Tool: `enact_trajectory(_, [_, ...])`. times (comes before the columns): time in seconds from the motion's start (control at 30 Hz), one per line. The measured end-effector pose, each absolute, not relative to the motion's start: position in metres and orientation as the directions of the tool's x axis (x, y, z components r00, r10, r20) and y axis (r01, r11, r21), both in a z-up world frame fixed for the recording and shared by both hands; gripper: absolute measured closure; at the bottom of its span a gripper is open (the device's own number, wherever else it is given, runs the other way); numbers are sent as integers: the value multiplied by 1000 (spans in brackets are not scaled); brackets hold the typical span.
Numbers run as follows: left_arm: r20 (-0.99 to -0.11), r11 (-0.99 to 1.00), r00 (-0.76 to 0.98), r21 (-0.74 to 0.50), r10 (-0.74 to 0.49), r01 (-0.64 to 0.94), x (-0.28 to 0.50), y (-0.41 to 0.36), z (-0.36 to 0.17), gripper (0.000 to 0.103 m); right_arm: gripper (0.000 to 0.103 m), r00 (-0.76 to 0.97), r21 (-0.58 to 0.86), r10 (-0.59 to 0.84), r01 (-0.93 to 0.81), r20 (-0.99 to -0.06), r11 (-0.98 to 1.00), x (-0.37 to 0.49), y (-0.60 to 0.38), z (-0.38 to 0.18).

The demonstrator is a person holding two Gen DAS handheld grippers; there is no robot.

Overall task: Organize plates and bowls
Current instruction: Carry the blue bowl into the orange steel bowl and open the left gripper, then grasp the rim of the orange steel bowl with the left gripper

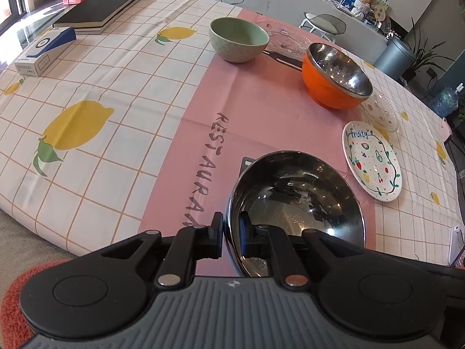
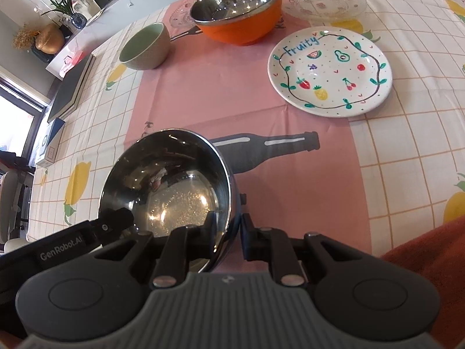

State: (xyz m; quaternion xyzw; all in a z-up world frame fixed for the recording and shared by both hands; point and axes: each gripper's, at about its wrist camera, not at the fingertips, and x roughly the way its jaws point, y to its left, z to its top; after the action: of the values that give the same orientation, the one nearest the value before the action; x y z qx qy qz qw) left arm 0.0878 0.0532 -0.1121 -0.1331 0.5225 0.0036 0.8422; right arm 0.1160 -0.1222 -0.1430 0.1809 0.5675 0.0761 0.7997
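While both grippers point down at the table, each one is clamped on the rim of the same steel bowl [image 1: 296, 200]. In the left wrist view the left gripper [image 1: 231, 232] has one finger outside the wall and one inside, at the lower centre of the frame. In the right wrist view the right gripper [image 2: 228, 229] pinches the opposite side of the rim in the same manner, and the left gripper's body shows at the lower left.

The steel bowl sits tilted over the pink runner [image 1: 247, 93] of the tablecloth [image 1: 101, 87]; I cannot tell whether its bottom touches the cloth.

Toward the top of the right wrist view stands an orange bowl [image 2: 241, 30] with a metal inside, and a green bowl [image 2: 145, 48] is to its left. A painted plate [image 2: 330, 72] with fruit drawings lies at the upper right, and a glass plate [image 2: 325, 1] lies above it. Another glass plate [image 1: 286, 39] lies behind the green bowl in the left wrist view.
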Motion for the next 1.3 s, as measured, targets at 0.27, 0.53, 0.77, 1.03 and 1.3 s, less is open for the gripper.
enact_trajectory(0.27, [-887,963,443,-222,-133,-155,90,55,-116,91,87,337,372,329,72,-882,925,120,-119,-145])
enact_trajectory(0.53, [-861,953,490,-247,-133,-175,86,61,-105,74,57,369,372,331,43,-868,927,119,-118,-136])
enact_trajectory(0.77, [-818,970,566,-209,-103,-125,92,57,-67,73,48,407,377,332,32,-851,926,117,-130,-120])
enact_trajectory(1.03, [-768,976,611,-217,-193,34,122,28,-24,73,44,510,361,296,30,-808,932,134,-154,-84])
enact_trajectory(1.3, [-759,964,600,-253,-253,87,163,4,-19,73,40,604,321,230,45,-763,946,167,-179,-58])
